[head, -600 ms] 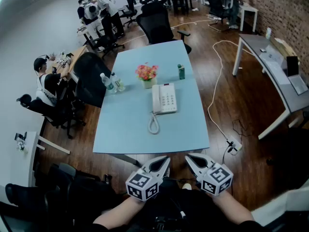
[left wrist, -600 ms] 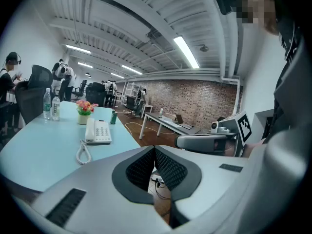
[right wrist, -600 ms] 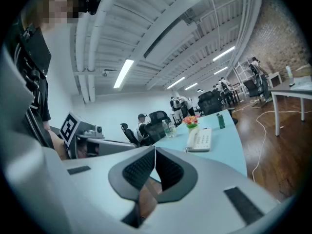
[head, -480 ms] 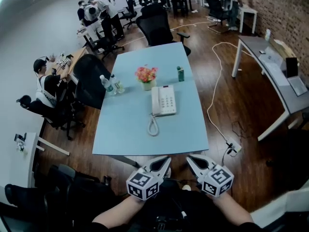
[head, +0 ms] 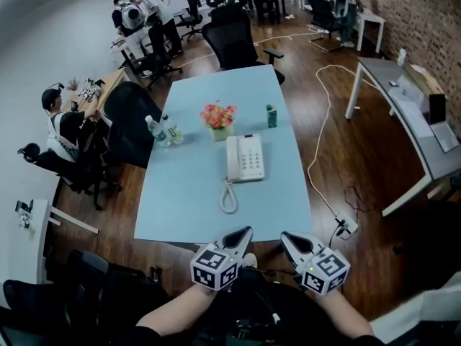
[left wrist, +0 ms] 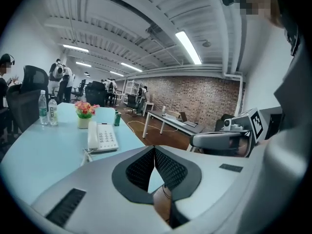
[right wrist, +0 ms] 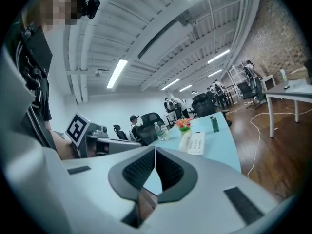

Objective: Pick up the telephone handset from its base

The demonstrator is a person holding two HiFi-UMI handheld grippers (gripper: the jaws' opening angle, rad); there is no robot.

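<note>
A white desk telephone (head: 245, 158) lies in the middle of the light-blue table (head: 187, 200), its handset (head: 233, 158) resting on the left side of the base, with a coiled cord (head: 228, 195) trailing toward me. It also shows as the telephone (left wrist: 101, 137) in the left gripper view and the telephone (right wrist: 194, 143) in the right gripper view. My left gripper (head: 243, 233) and right gripper (head: 286, 237) are held close to my body, short of the table's near edge, far from the phone. Both are shut and hold nothing.
On the table behind the phone stand a flower pot (head: 219, 117), two water bottles (head: 162, 130) and a green can (head: 271, 116). Black office chairs (head: 234, 38) ring the table. A white cable (head: 320, 143) and power strip (head: 344, 224) lie on the wooden floor at right. People sit at desks at left.
The view has shifted slightly, so the table and phone sit a little lower and nearer. Both grippers stay shut, in the same place near my body.
</note>
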